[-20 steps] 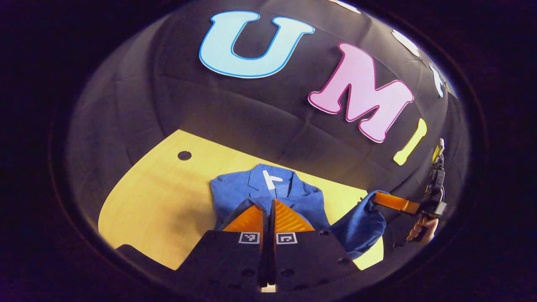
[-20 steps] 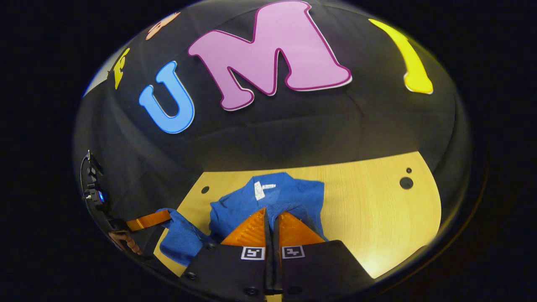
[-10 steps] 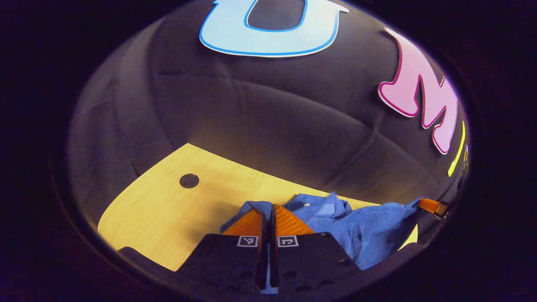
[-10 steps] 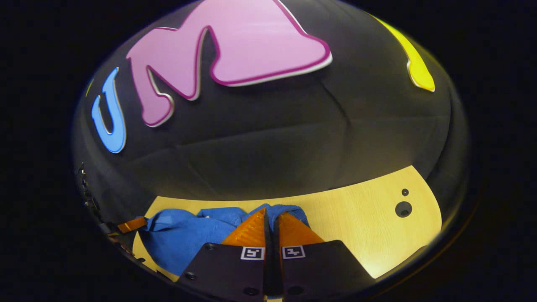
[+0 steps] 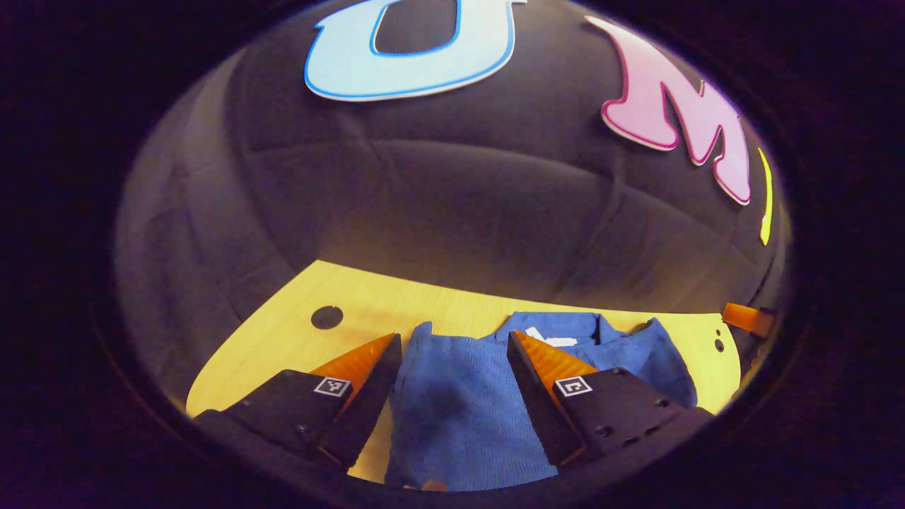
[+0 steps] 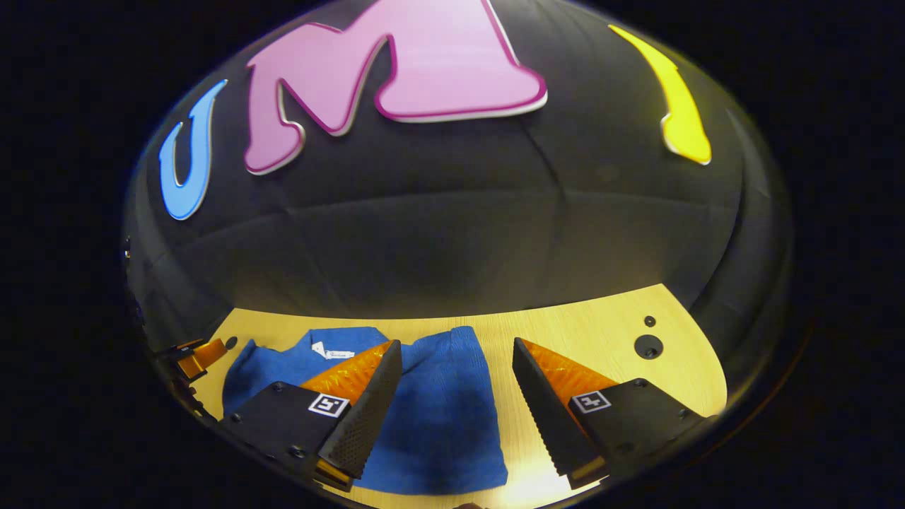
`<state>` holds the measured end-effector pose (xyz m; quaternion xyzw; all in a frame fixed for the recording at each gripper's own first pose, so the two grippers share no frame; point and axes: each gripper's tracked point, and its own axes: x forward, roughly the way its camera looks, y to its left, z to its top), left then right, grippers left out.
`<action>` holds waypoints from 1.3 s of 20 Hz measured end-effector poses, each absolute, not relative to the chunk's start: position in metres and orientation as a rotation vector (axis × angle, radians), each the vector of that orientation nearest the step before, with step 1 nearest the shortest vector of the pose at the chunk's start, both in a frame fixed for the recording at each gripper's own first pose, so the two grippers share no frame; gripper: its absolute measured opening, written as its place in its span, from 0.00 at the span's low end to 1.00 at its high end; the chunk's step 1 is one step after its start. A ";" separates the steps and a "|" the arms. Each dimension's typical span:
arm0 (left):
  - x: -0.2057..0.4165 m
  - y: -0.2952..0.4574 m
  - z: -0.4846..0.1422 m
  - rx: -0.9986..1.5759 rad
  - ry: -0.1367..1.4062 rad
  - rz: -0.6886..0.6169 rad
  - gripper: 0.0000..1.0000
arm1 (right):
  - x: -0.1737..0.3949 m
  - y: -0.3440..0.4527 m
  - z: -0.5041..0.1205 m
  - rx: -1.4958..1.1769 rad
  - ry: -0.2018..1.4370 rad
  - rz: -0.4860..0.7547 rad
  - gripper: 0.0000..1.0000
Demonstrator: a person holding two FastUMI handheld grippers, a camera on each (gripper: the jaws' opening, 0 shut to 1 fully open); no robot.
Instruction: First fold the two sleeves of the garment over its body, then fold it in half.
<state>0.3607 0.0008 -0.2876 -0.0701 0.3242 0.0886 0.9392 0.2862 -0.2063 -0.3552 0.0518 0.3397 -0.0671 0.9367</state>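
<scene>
The blue knit garment (image 5: 459,410) lies folded in half on the light wooden table (image 5: 283,332), its collar and white tag (image 5: 548,338) at the far edge. My left gripper (image 5: 452,339) stands open just above the folded cloth, which shows between its fingers. In the right gripper view the same garment (image 6: 438,417) lies flat, its tag (image 6: 327,350) to the left, and my right gripper (image 6: 456,346) is open over the cloth's right edge. Nothing is held. The right gripper's tip (image 5: 748,318) shows at the far right, the left gripper's tip (image 6: 201,353) at the far left.
The table has a round dark hole (image 5: 327,317) left of the garment, and one more with a smaller hole (image 6: 647,346) to its right. The black cloth wall rises right behind the table's far edge.
Both grippers carried the garment's lower half up and over toward the collar, then opened and let go. The cloth now lies flat, folded in half.
</scene>
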 end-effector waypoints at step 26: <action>-0.050 -0.016 0.009 -0.112 0.013 0.087 0.83 | -0.046 0.025 -0.076 0.008 0.142 0.053 0.96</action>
